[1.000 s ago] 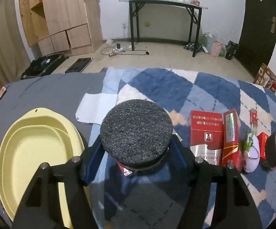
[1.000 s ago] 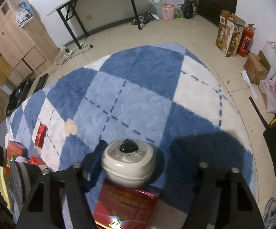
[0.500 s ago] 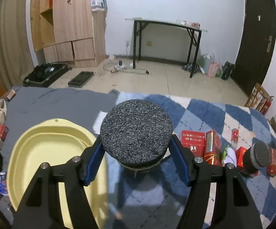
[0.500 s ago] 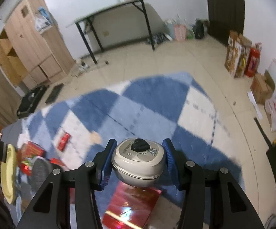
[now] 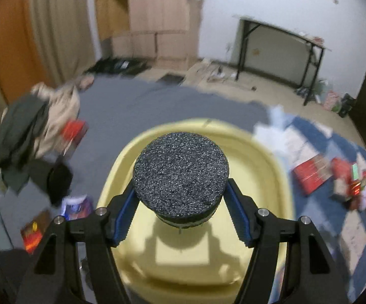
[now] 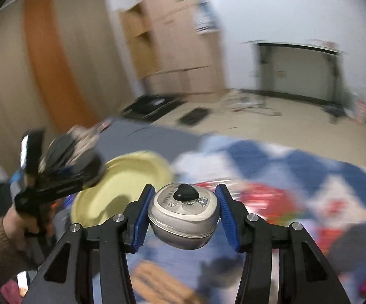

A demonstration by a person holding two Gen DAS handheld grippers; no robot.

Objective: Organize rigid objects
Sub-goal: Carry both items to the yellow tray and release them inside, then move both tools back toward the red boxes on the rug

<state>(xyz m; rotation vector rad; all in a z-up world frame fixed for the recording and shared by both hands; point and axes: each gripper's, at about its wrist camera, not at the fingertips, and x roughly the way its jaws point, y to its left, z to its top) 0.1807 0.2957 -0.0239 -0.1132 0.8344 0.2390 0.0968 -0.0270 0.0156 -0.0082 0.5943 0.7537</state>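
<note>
My left gripper (image 5: 180,200) is shut on a round jar with a black speckled foam top (image 5: 181,172), held above the yellow basin (image 5: 266,157). My right gripper (image 6: 184,210) is shut on a small metal lidded container with a black heart-shaped knob (image 6: 184,209), carried in the air over the blue and white rug (image 6: 297,162). In the right wrist view the left gripper (image 6: 64,174) with its jar hangs at the left over the yellow basin (image 6: 132,169), gripped by a hand (image 6: 18,223) in a brown sleeve.
Red boxes (image 5: 312,171) and small items lie scattered on the blue checked rug (image 5: 355,228) at the right. A pile of clothes (image 5: 33,131) sits on the grey mat (image 5: 142,111) at the left. A wooden cabinet (image 5: 155,17) and black-legged table (image 5: 281,48) stand by the far wall.
Both grippers have swung left, away from the rug. The left one now holds its jar over the yellow basin. The right one closed on the metal container, lifted it and carried it toward the basin.
</note>
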